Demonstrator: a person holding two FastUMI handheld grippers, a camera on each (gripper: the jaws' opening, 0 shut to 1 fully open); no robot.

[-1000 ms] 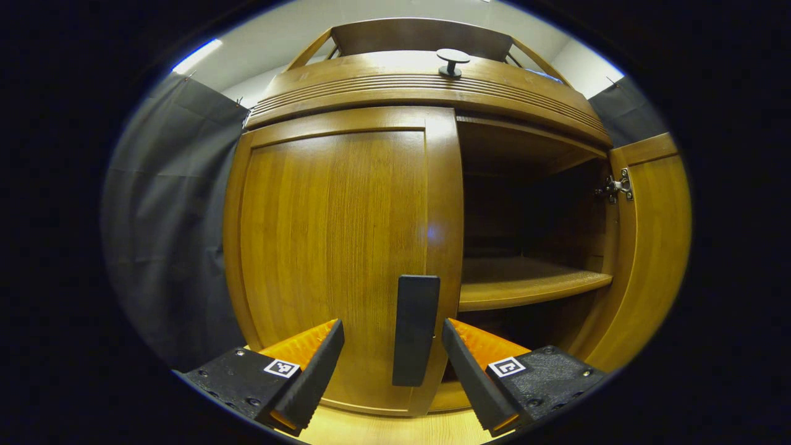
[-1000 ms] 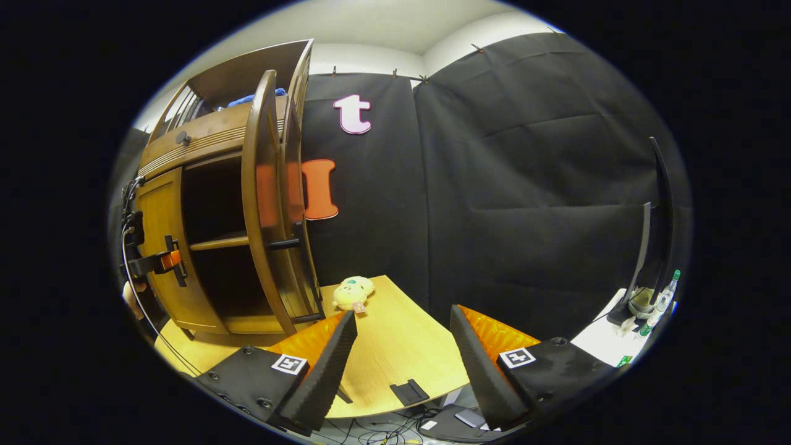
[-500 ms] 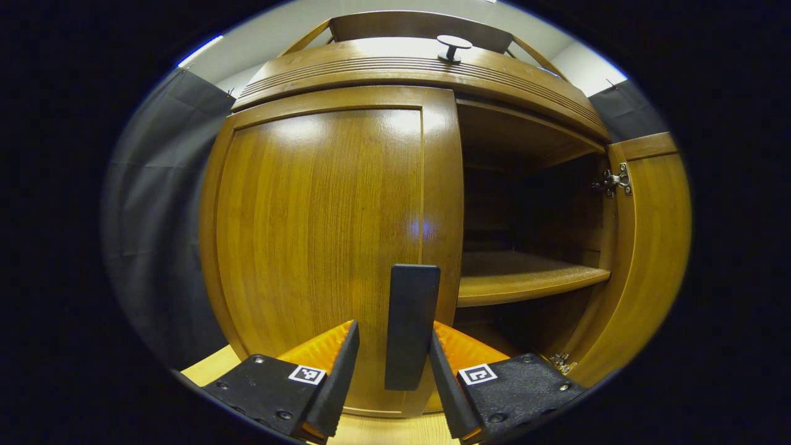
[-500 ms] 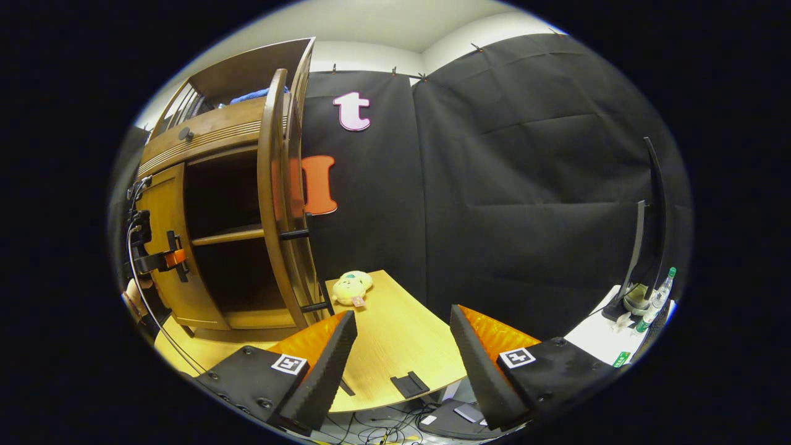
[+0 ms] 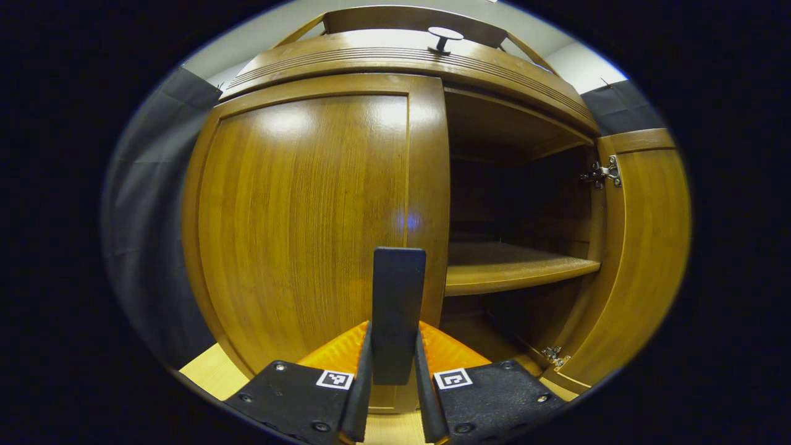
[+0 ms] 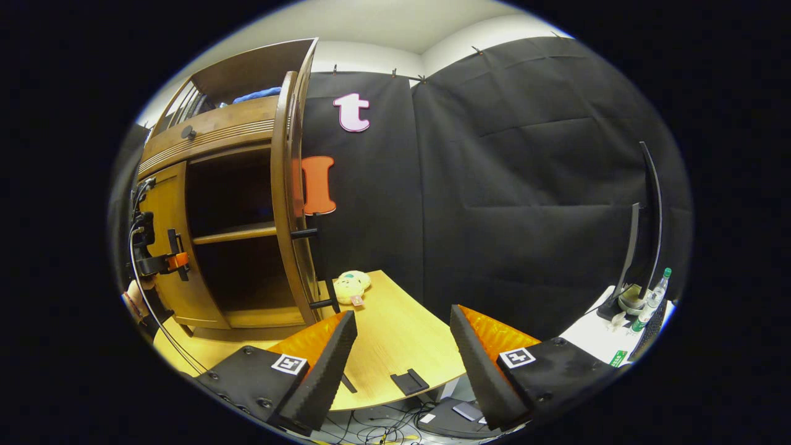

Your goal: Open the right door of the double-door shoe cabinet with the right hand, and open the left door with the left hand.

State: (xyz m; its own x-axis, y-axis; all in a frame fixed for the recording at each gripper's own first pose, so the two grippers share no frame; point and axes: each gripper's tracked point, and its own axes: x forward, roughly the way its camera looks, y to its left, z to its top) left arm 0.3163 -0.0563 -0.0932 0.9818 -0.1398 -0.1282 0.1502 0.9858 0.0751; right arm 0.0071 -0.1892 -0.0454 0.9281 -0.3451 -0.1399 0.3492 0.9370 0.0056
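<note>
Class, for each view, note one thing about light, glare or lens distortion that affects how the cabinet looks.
Left gripper view: ceiling light makes pale glare on the left door, the fisheye bows its straight edges, and the open compartment is in deep shadow. Right gripper view: the open right door curves like a bow, and the cabinet interior is dark.

No readable words, numbers or brand names; the bottle at four o'clock bears a label too small to read.

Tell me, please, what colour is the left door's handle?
Black handle, clearest in the left gripper view.
</note>
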